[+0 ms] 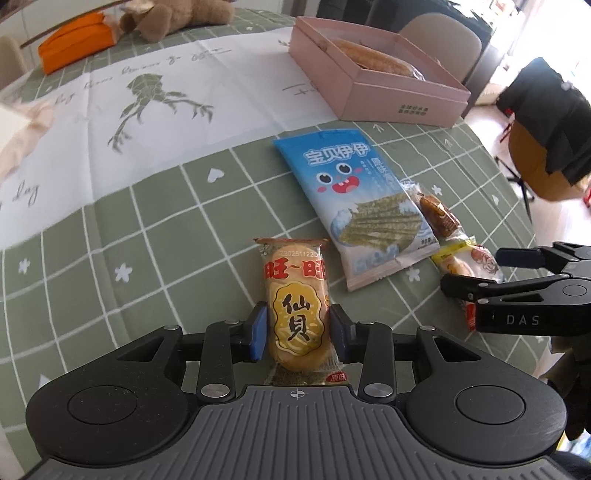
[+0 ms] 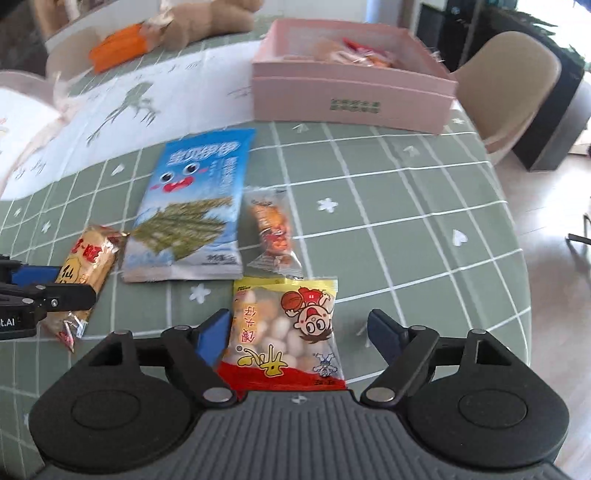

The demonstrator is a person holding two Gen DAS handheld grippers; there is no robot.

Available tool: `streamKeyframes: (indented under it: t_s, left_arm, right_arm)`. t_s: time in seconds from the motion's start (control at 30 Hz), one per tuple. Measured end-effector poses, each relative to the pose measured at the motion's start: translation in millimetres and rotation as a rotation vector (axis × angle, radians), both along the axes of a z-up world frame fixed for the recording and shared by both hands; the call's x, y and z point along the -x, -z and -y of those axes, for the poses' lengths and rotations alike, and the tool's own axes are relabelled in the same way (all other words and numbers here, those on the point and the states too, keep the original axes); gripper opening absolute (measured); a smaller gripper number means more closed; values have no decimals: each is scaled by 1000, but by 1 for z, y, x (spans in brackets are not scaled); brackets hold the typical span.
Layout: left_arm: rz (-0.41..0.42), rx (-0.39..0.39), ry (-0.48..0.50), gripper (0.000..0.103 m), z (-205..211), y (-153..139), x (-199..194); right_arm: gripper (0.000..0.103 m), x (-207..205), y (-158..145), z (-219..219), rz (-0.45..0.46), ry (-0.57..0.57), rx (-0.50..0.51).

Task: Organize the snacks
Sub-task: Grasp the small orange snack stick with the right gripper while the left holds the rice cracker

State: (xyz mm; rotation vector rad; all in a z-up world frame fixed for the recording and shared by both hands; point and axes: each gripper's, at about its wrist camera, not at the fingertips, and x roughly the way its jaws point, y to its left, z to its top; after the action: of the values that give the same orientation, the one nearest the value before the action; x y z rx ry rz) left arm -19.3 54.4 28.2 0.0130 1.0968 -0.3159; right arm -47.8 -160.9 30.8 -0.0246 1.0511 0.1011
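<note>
A rice cracker packet (image 1: 295, 302) stands lengthwise between the blue pads of my left gripper (image 1: 297, 332), which is shut on its sides; the right wrist view shows the same packet (image 2: 86, 266) at the left. My right gripper (image 2: 297, 317) is open wide around a yellow and red packet of small round snacks (image 2: 288, 332) lying on the cloth. Its right pad is clear of the packet. A blue seaweed packet (image 1: 354, 206) (image 2: 192, 210) and a small orange sweet packet (image 1: 437, 214) (image 2: 271, 229) lie between the grippers and the pink box (image 1: 399, 103) (image 2: 351, 99).
The open pink box holds several snacks at the far side of the green checked tablecloth (image 2: 406, 206). A plush bear (image 1: 173, 18) and an orange pouch (image 1: 74, 40) sit at the far left. The table edge curves along the right, with a chair (image 2: 517, 85) beyond it.
</note>
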Motion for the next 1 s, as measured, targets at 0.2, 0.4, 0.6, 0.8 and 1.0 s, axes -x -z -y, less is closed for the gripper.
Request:
streamKeyframes:
  t_s: [0.2, 0.4, 0.6, 0.8, 1.0]
  left_arm:
    - [32, -21, 29, 47, 11, 2, -6]
    - [64, -67, 83, 53, 20, 5, 1]
    - [41, -19, -5, 40, 1, 2, 4]
    - [7, 80, -107, 40, -26, 2, 6]
    - [12, 68, -112, 40, -23, 2, 6]
  right_arm:
    - [103, 1, 9, 3, 15, 56, -3]
    - [103, 0, 11, 2, -15, 31, 0]
    - [88, -7, -6, -1, 45, -17, -24]
    - [83, -33, -14, -2, 71, 0, -76]
    - [45, -41, -9, -8, -18, -45, -184]
